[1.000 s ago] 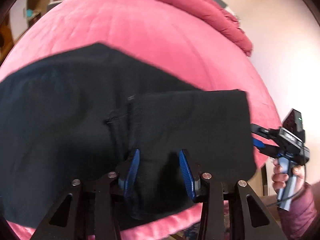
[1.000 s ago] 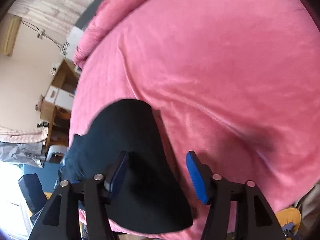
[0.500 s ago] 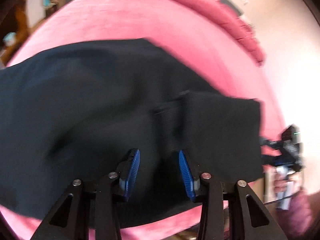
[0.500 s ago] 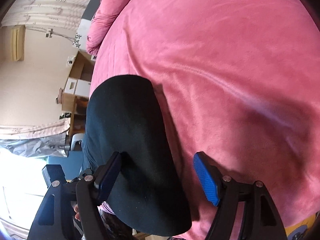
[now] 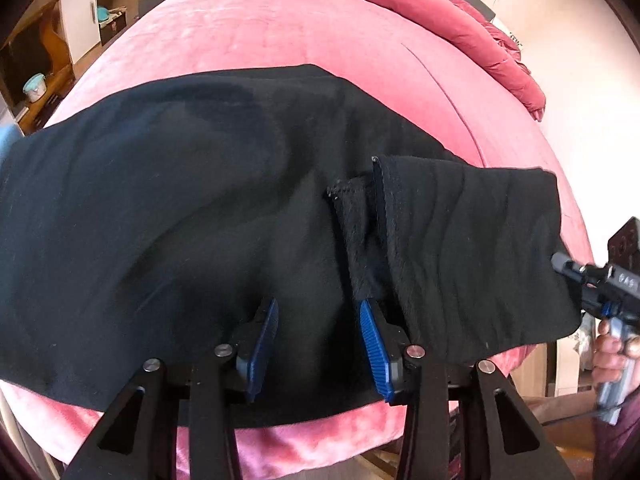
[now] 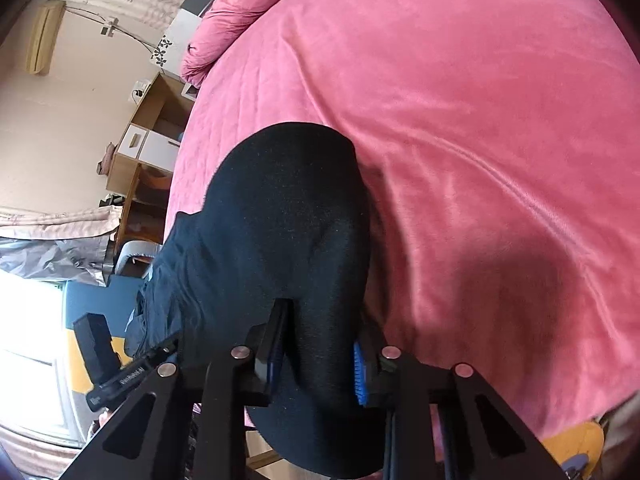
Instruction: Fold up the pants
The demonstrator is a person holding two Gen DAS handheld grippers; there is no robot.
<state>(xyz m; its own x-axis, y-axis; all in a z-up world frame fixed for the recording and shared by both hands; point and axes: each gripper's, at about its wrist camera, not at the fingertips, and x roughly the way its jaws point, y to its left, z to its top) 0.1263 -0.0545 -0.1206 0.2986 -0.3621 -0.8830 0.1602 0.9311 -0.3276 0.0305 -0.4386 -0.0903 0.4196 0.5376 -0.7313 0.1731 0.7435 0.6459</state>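
Note:
Black pants (image 5: 192, 208) lie spread across a pink bed (image 5: 280, 36), with a folded-over flap at the right end (image 5: 472, 240). My left gripper (image 5: 318, 340) is open, its blue pads resting over the near edge of the pants. My right gripper (image 6: 316, 364) has closed in on the pants' end (image 6: 288, 216); black cloth fills the gap between its blue pads. It also shows in the left wrist view (image 5: 600, 284) at the right edge of the pants, held by a hand.
A bunched pink duvet (image 5: 440, 12) lies along the far side of the bed. Wooden shelves and white boxes (image 6: 148, 144) stand beside the bed. The bed's near edge (image 5: 304, 436) drops to a wooden floor.
My right gripper's pads have closed from wide open onto the pants' end. My left gripper stayed open and shifted left along the near edge, bringing more of the pants into view.

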